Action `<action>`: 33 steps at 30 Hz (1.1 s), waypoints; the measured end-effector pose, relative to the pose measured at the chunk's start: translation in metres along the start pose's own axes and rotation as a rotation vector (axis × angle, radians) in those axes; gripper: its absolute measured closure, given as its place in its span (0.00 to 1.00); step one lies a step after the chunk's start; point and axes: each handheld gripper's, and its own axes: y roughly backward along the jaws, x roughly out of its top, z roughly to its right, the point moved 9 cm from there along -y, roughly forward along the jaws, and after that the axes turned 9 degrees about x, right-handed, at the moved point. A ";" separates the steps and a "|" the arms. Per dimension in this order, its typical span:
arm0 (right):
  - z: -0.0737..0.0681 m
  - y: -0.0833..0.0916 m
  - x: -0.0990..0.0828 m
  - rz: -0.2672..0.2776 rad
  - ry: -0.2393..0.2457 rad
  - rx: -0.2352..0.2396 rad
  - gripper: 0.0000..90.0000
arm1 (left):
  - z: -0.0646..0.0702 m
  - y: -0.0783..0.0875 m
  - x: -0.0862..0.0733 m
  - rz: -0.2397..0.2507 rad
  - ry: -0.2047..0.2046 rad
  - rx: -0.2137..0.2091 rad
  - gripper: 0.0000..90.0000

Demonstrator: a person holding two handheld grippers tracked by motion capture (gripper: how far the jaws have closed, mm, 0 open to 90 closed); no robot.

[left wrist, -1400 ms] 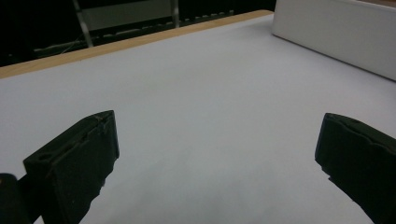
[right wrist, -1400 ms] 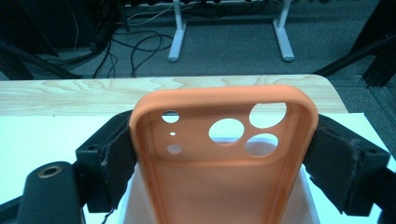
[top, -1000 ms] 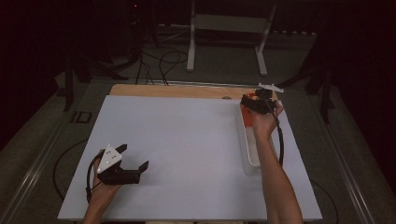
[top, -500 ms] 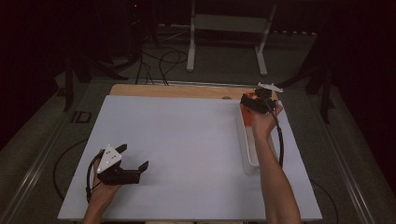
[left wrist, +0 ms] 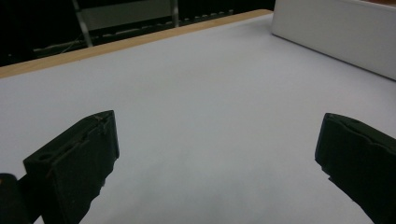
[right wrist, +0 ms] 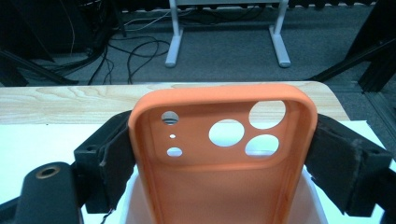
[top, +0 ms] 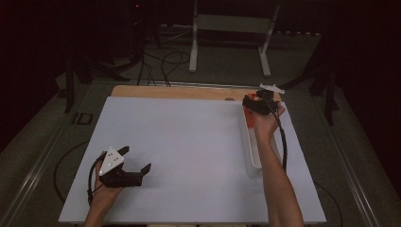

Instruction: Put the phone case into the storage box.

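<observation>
Left gripper point(top: 135, 160): sitting low over the near left part of the white sheet point(top: 179, 156), held in the left hand point(top: 105, 191); its jaws are standing wide apart with nothing between them, and in the left gripper view they are framing bare white surface.
Sheet: covering most of the table, leaving a wooden strip point(top: 175, 91) showing along the far edge.
Bin point(top: 251, 151): a long, narrow white container lying on the right side of the sheet, running from far to near; its side wall point(left wrist: 336, 35) is showing at the upper right of the left gripper view.
Case point(right wrist: 224, 158): an orange phone case, being gripped over the far end of the bin; its inside is facing the camera in the right gripper view, camera holes toward the top.
Right gripper point(top: 255, 105): clamping the case by its two long edges, a pad pressing on each side; the right hand point(top: 265, 124) is holding it over the bin's far end.
</observation>
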 end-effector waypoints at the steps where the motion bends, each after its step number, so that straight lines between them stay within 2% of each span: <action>1: -0.001 0.000 0.000 0.001 0.003 0.002 0.16 | 0.000 0.000 0.000 0.001 0.000 0.000 0.00; 3: -0.001 0.000 0.000 0.005 0.010 0.000 0.15 | 0.000 0.000 0.000 -0.001 -0.001 -0.001 0.00; 8: -0.001 -0.002 -0.001 0.010 -0.023 0.021 0.09 | 0.000 0.000 0.000 0.001 0.002 -0.001 0.00; 22: -0.003 0.007 0.006 0.044 -0.008 0.033 0.09 | -0.001 0.000 0.000 0.001 0.006 0.000 0.00; 26: -0.005 0.011 0.007 0.047 0.002 0.044 0.09 | -0.001 0.000 0.000 0.003 0.008 0.001 0.00; 29: -0.009 0.015 0.004 0.049 -0.007 0.066 0.09 | -0.001 0.001 0.000 0.003 0.007 0.001 0.00; 33: -0.016 0.017 -0.001 0.031 0.003 0.090 0.09 | -0.001 0.001 0.000 0.003 0.006 0.002 0.00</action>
